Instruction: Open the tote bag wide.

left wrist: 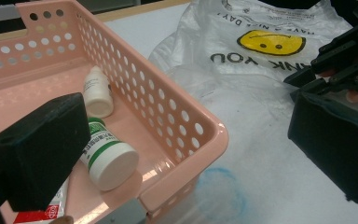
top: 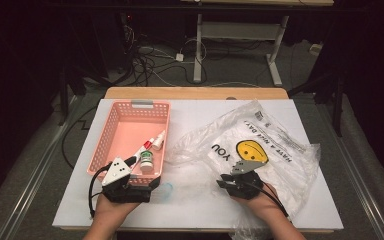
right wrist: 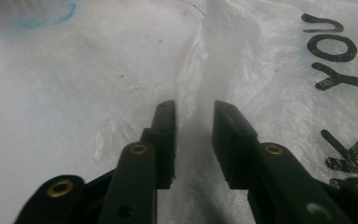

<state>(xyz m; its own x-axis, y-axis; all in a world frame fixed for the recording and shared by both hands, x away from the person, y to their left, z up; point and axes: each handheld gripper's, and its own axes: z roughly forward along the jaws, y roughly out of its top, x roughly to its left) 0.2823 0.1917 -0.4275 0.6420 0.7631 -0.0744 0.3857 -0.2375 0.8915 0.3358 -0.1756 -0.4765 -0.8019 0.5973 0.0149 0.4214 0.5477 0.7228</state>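
Right hand-held gripper (right wrist: 193, 116) narrowly parted astride plastic bag (right wrist: 261, 70) fold, left hand-held gripper (left wrist: 182, 140) wide open

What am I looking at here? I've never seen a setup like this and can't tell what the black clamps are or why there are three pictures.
A person sits at a white table and holds a hand-held two-jaw gripper in each hand; there is no robot arm. The high view looks down from above. The other two come from cameras that ride on each gripper and look along its own black jaws.

On the table lie a pink basket and a crumpled clear plastic bag printed with a yellow smiley and "THANK YOU". In the basket are a white bottle with a green label, a smaller white bottle and a red and white tube.

The left gripper is at the basket's near corner, jaws wide apart, holding nothing. The right gripper has a raised fold of the bag between its jaws, with a narrow gap left, so it is not clearly pinched yet.
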